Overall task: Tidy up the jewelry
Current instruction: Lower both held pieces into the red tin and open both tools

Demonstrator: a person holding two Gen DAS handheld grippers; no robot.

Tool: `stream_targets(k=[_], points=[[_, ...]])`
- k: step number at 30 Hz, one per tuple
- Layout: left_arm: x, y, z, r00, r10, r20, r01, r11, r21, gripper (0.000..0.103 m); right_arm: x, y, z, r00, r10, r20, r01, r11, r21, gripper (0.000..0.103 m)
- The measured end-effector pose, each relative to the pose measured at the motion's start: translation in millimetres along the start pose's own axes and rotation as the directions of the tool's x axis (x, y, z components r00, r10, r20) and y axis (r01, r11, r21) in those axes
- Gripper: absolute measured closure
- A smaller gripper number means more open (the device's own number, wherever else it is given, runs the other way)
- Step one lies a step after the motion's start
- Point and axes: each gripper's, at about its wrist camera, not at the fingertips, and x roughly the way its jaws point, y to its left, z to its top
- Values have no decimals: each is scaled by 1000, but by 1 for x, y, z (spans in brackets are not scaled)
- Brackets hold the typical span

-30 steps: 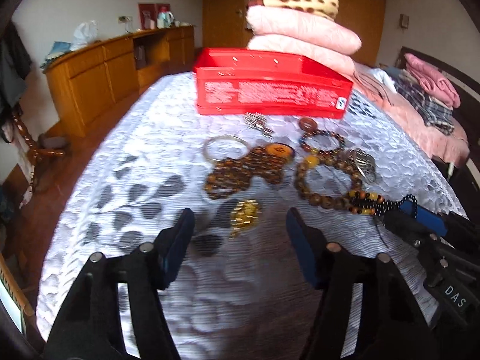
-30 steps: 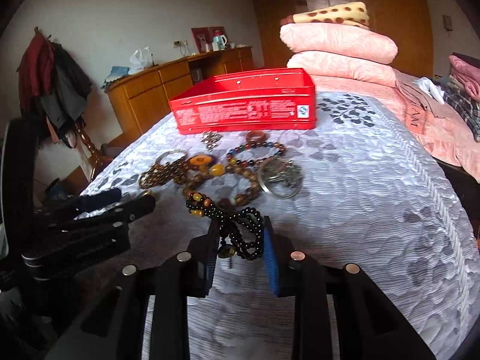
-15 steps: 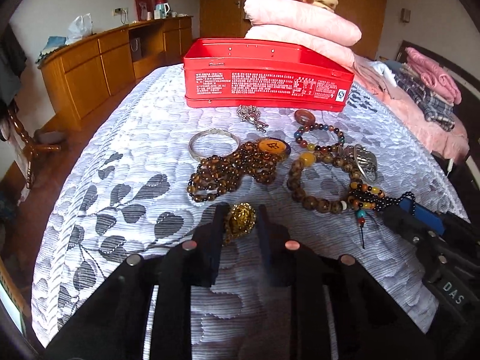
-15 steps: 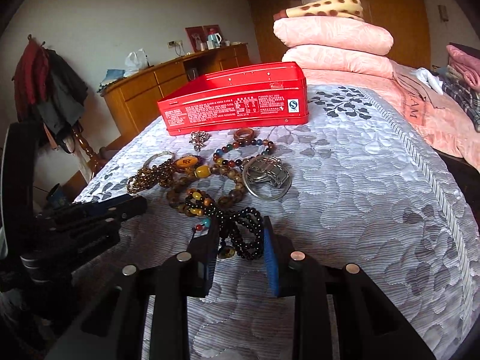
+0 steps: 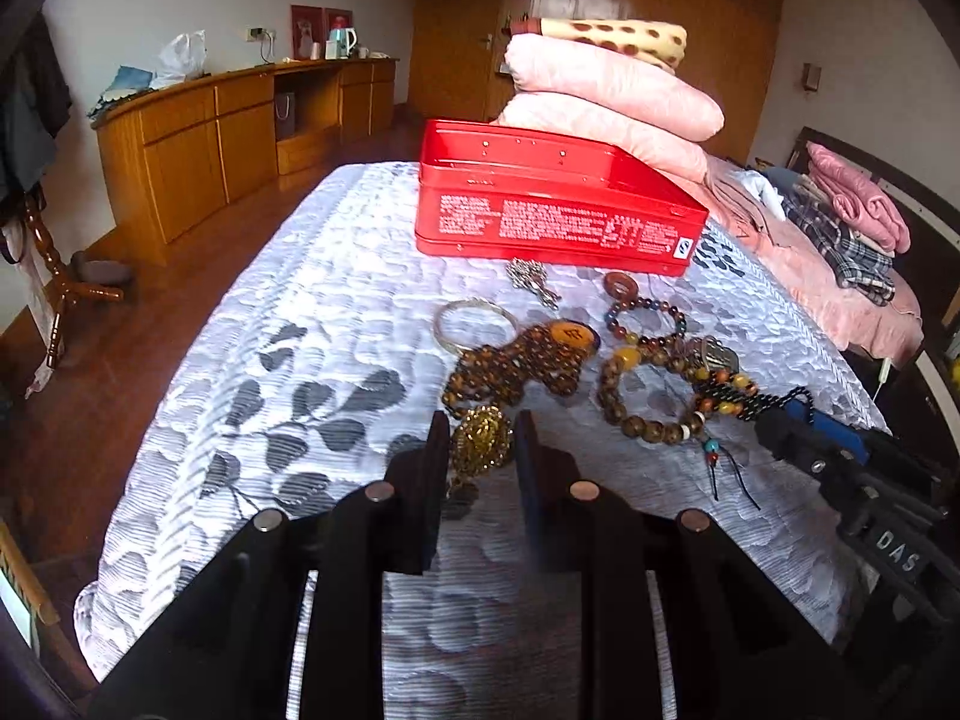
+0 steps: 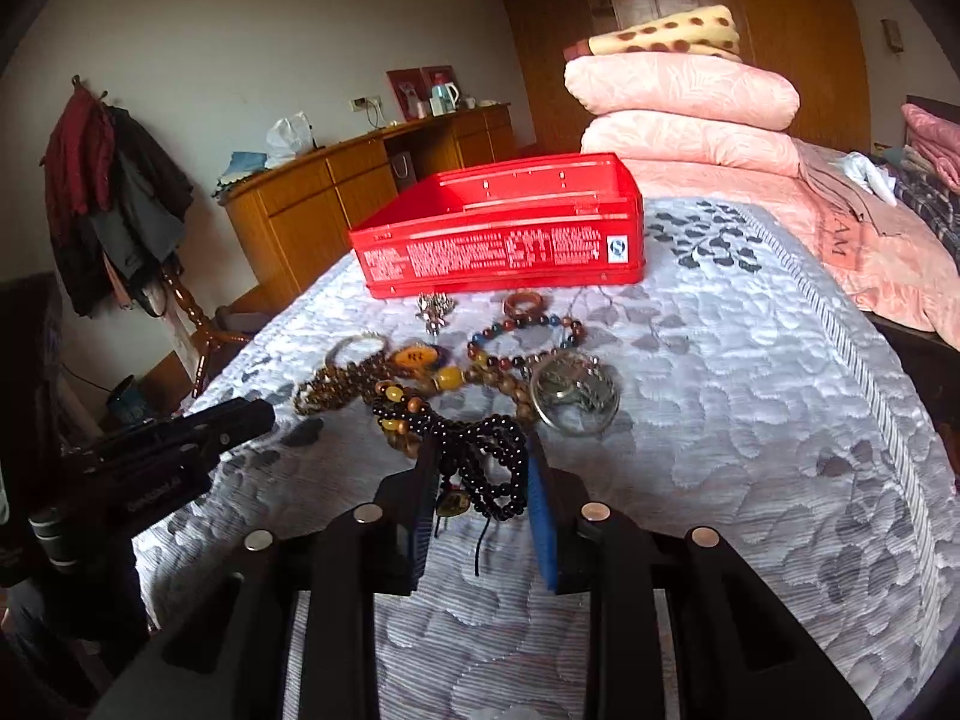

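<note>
Quilted bedspread point(image 5: 312, 360): red tin point(image 5: 558, 204) at far edge, apparently empty. Left gripper point(image 5: 480, 450) clamped on gold trinket point(image 5: 480, 441); right gripper point(image 6: 480, 480) clamped on black bead strand point(image 6: 486, 456). Remaining bracelets point(image 5: 648, 384) loose; nothing stowed.

At the bottom centre of the frame, the left hand-held gripper point(image 5: 480, 444) has its jaws closed on a gold filigree ornament point(image 5: 480, 441), having just drawn them together around it. Just above it on the white quilted bed point(image 5: 288, 372) lies a tangle of brown beads point(image 5: 516, 363) with an orange pendant point(image 5: 569, 334), a silver bangle point(image 5: 474, 324) to its upper left, and a large wooden bead bracelet point(image 5: 645, 390) to the right. An open red tin box point(image 5: 558, 228) sits beyond, in the upper middle. The right hand-held gripper point(image 5: 804, 420) enters from the right edge, touching black beads point(image 5: 762, 402).
</note>
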Motion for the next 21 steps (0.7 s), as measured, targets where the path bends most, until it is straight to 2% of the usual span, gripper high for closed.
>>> stream_targets(k=[6,11,15,17,21], points=[[-1,0,22,999,-35,22,35,999,-1,82,-7,-6,28,999,16,41,-17,1000,18,75],[-2,-9,82,992,-45,119,40,998,43,82,-8,-10,86,991,-12,137,18,999,-37,75],[9,-19,138,982,-62,179,50,996,68,82,19,-22,139,989,-6,145,9,1000,-20,75],[26,-25,162,982,-82,173,71,995,72,82,36,-27,157,990,-22,139,24,1000,-12,75],[67,-32,190,988,-83,132,74,995,71,82,77,-39,178,995,-21,98,20,1000,17,75]])
